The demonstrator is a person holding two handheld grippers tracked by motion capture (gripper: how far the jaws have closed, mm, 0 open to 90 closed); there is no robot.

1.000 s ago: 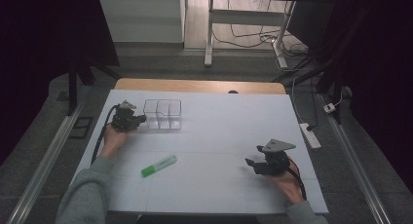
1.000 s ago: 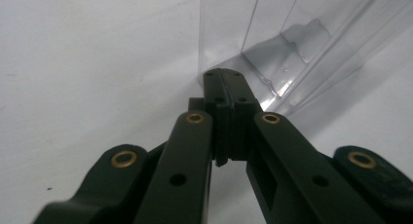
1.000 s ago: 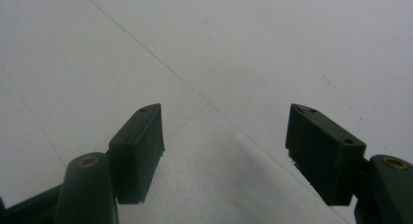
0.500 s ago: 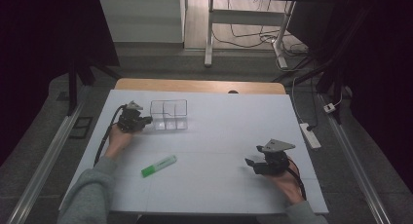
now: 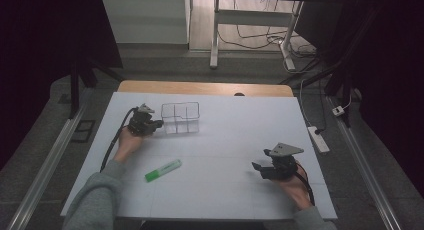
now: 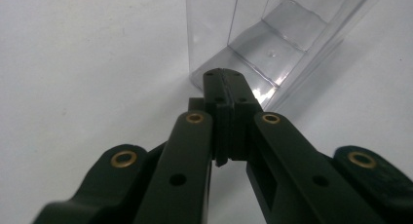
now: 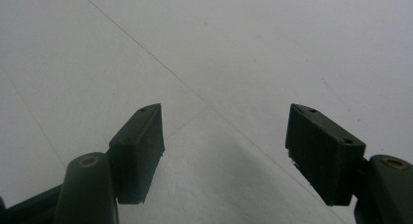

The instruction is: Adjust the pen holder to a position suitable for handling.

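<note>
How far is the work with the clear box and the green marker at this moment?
Nothing looks finished: the clear box shows nothing inside. In hand: the left tool, jaws shut with nothing between them, has its tips at the box's corner. Left: the green marker lies untouched on the table, and the right tool rests open, probably waiting.

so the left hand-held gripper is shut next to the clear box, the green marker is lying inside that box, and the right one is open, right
Not quite. The green marker lies on the white table, apart from the clear box, as the high view shows. The left hand-held gripper is shut beside the box and the right hand-held gripper is open.
</note>
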